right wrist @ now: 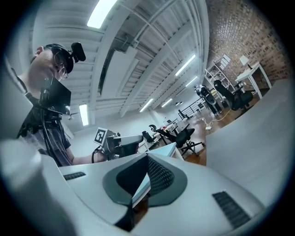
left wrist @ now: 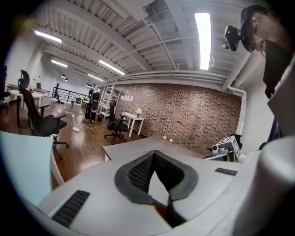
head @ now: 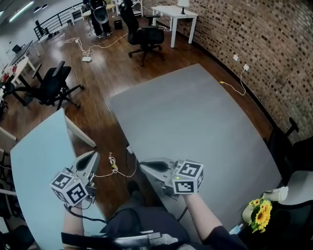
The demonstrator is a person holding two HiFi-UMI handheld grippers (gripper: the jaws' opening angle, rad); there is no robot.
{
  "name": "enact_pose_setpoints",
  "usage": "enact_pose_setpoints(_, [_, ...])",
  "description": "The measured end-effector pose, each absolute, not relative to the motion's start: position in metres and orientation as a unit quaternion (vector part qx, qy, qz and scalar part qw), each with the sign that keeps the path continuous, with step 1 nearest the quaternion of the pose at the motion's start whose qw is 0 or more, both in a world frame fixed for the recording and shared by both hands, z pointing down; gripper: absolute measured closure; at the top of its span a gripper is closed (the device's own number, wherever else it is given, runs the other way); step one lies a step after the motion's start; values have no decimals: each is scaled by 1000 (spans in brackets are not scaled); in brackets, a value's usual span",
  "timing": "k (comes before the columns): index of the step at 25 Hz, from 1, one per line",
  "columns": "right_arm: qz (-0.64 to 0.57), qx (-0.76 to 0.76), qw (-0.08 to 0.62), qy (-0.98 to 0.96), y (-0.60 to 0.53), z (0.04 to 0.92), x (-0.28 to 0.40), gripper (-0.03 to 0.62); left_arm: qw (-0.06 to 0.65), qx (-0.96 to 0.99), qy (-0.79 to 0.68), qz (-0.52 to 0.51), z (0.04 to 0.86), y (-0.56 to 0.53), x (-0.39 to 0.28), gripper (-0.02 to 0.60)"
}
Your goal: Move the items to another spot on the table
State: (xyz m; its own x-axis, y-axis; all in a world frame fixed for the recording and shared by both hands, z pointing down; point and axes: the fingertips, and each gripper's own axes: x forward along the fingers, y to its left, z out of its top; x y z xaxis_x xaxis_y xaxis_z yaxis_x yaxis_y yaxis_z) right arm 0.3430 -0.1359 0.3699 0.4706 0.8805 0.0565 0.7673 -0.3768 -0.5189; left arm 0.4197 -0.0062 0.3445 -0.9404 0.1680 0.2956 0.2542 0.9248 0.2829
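Yellow flowers (head: pixel 259 213): the only small item the head view shows. They sit at the far lower right, just off the near right corner of the grey bench (head: pixel 195 127). I cannot tell whether they rest on the bench or on something dark beside it. They are well apart from both claws.

Grey bench: a broad, plain matte top running away toward the brick wall (head: pixel 266 44).

Right claw (head: pixel 143 166): at the bench's near left edge, pointing left. In its own view (right wrist: pixel 147 157) the jaws are together with nothing between them.

Left claw (head: pixel 93 155): over the near edge of a pale blue bench (head: pixel 36 161) to the left. In its own view (left wrist: pixel 154 154) the jaws are closed and empty.

Between the two benches: a strip of dark wood floor (head: pixel 98 68) with a thin cable (head: pixel 113 168) lying on it.

Room: open office. One black swivel chair (head: pixel 145 35) stands beyond the grey bench, another (head: pixel 51 87) at the left. A white desk (head: pixel 174 13) stands against the brick wall. A white cord (head: pixel 98 46) trails across the floor. Long strip lights (left wrist: pixel 203 34) hang from a white beamed ceiling.
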Motion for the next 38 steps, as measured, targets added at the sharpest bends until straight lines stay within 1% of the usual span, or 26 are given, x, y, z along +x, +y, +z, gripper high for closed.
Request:
enact_pose_setpoints(6, [73,-821,274,-496,-53,382,355,614,122,-126,-970,-168,368,81,442,588])
enact_pose_setpoints(13, [28,-830,302,-468,25,388,382,614,73,-177,-953,-234,399,156,494,589])
enact_pose_setpoints(17, [-35,-847,295,-441,65,394,400,614,62,-201,-951,-227,393,174,510,589])
enact_pose_setpoints(19, [-98,-857,277,-424,82,403,412,614,61,-221,-948,-220,391,180,521,588])
enact_pose_setpoints(21, [-127,-864,260,-411,97,404,420,614,59,-240,-943,-224,390,187,532,588])
enact_pose_setpoints(25, [-102,-875,261,-394,125,394,430,614,54,-266,-933,-236,390,199,550,589])
enact_pose_setpoints(31, [-103,-887,238,-383,158,389,439,614,39,-281,-930,-232,386,229,561,589])
enact_pose_setpoints(38, [-94,-892,225,-380,201,391,425,614,40,-280,-933,-222,387,265,540,589])
